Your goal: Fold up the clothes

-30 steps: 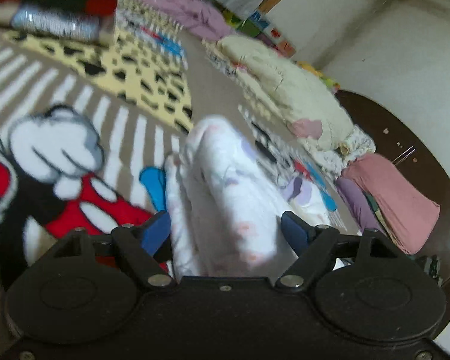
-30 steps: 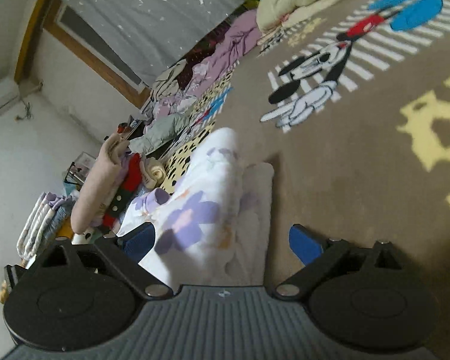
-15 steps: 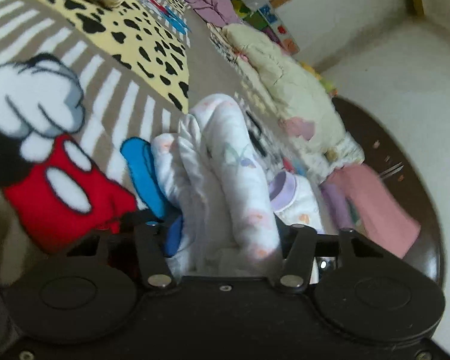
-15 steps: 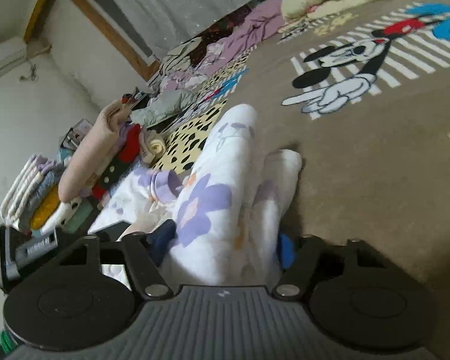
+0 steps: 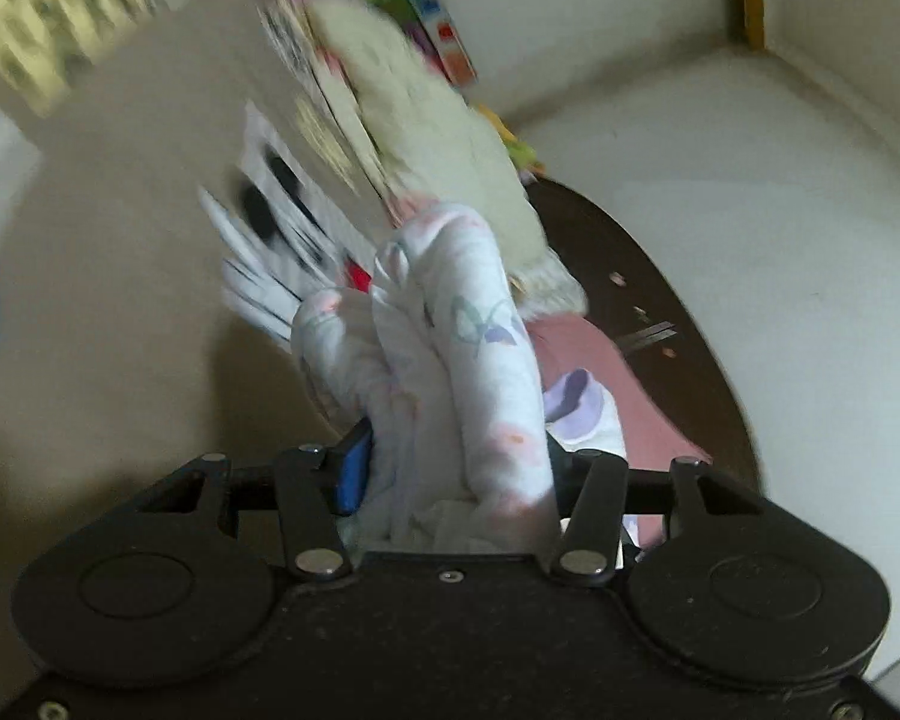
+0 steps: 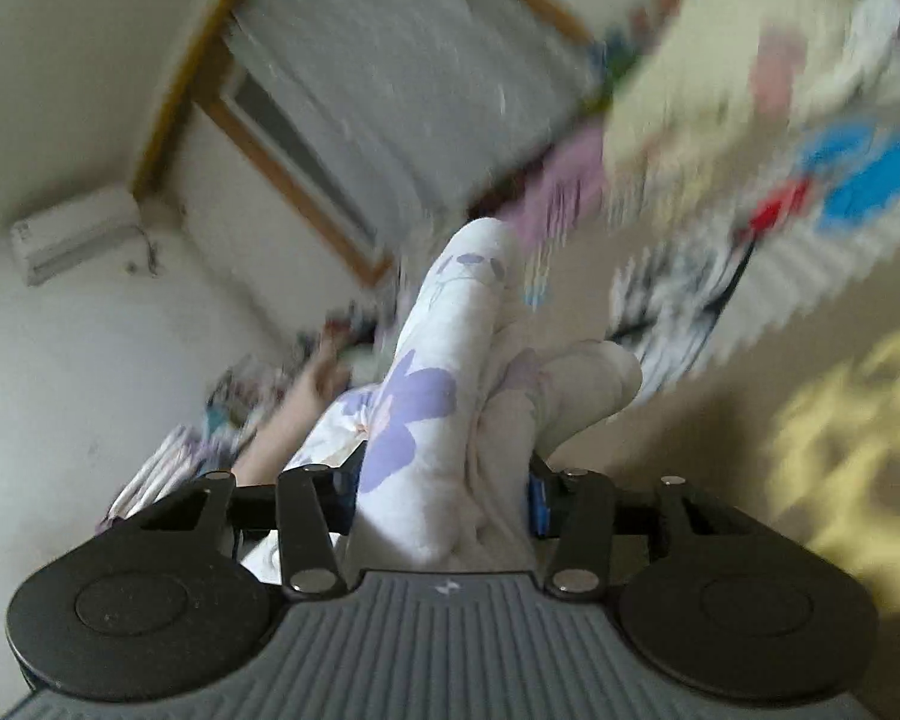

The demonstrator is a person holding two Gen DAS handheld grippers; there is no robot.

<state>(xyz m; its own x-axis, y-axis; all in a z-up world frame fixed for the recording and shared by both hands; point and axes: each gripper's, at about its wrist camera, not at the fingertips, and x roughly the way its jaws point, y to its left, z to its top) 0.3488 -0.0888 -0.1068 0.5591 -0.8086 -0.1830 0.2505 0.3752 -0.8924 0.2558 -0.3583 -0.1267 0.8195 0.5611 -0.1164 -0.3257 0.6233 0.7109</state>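
Observation:
A white garment with purple and pink flowers (image 5: 480, 360) is bunched up between the blue pads of my left gripper (image 5: 453, 468), which is shut on it. Its folds stick up in front of the camera, off the carpet. In the right wrist view the same white floral garment (image 6: 432, 384) fills the gap of my right gripper (image 6: 444, 489). The right jaws are closing, with both pads against the cloth. Each view is blurred by motion, and neither shows the other gripper.
A brown carpet with cartoon figures and yellow patches (image 5: 120, 300) lies below. A cream pile of clothes (image 5: 426, 138), a pink folded piece (image 5: 600, 372) and a dark round table (image 5: 660, 312) stand ahead on the left view's right. A curtained window (image 6: 378, 90) and stacked clothes (image 6: 168, 468) show in the right view.
Both grippers went from wide open around the garment to shut on it. They then rose and swung, so the garment now hangs clear of the carpet.

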